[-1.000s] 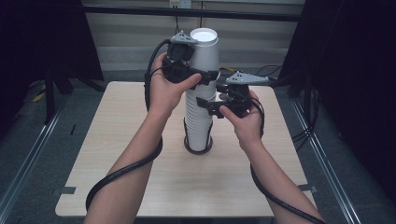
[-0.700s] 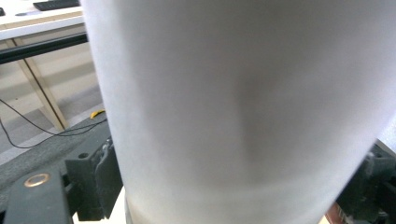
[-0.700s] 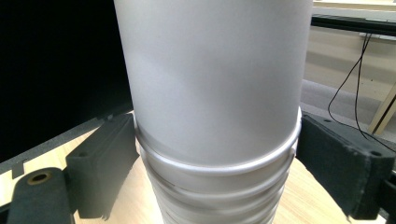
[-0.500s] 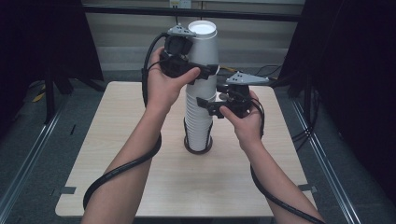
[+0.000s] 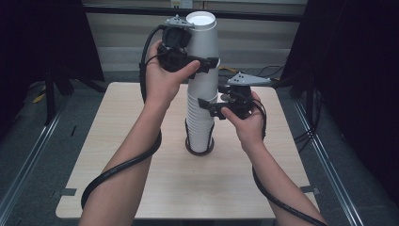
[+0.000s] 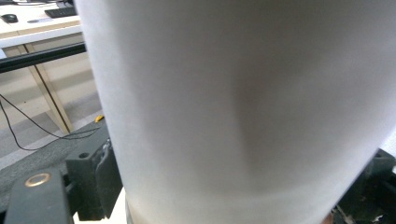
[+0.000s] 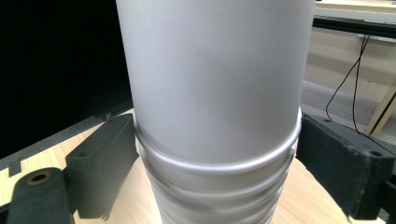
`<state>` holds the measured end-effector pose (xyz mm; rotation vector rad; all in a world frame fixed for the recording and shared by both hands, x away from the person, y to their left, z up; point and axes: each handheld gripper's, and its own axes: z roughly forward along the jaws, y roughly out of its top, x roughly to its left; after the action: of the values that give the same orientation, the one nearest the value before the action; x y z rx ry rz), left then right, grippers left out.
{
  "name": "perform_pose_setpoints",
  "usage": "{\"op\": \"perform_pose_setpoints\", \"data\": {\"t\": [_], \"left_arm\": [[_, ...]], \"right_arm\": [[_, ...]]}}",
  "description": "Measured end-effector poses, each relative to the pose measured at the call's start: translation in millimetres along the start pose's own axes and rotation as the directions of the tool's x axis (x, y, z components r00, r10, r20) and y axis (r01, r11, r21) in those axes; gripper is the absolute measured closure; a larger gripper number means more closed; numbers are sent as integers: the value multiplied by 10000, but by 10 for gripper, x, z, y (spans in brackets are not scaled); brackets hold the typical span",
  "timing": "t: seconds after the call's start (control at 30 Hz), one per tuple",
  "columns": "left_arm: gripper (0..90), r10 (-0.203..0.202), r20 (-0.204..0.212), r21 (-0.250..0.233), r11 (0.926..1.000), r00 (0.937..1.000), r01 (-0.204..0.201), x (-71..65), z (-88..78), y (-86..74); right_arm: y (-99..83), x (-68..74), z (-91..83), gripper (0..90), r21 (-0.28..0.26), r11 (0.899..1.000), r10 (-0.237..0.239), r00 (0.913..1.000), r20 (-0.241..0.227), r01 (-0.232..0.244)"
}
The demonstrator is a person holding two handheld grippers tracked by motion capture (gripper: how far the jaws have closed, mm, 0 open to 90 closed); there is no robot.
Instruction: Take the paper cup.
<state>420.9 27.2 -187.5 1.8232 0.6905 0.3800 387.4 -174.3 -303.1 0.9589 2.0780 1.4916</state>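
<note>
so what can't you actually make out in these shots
- Left gripper view: top cup hides the stack below and the right-hand jaw; blurred up close.
- Right gripper view: cup stack has its top and base cut off by the edges.
- High view: number of cups in the stack, rims too small.

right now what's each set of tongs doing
left tongs: closed on the top cup, lifted partly off the stack.
right tongs: closed around the cup stack, steadying it.
</note>
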Motion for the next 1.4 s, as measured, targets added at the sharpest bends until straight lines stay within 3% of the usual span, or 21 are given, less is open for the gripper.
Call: {"op": "perform_pose_setpoints", "data": {"t": [0.6,0.67,0.83,1.4], "left_arm": [[130,-158,-62,-314,9994,9999,156,-11,-73,60],[133,-251,122,-406,9988,9996,255,2,-88,69],[136,-178,113,-412,9990,9998,182,0,-112,72],[136,-226,-109,-277,9994,9997,223,118,-443,-86]], "right_arm": [[-2,-4,0,119,33,10000,-78,10000,29,78],[-5,-2,2,119,-6,10000,-77,10000,-4,77],[-9,-1,3,119,-34,10000,-80,10000,7,80],[-16,2,-5,120,43,9999,-126,9999,42,126]]}}
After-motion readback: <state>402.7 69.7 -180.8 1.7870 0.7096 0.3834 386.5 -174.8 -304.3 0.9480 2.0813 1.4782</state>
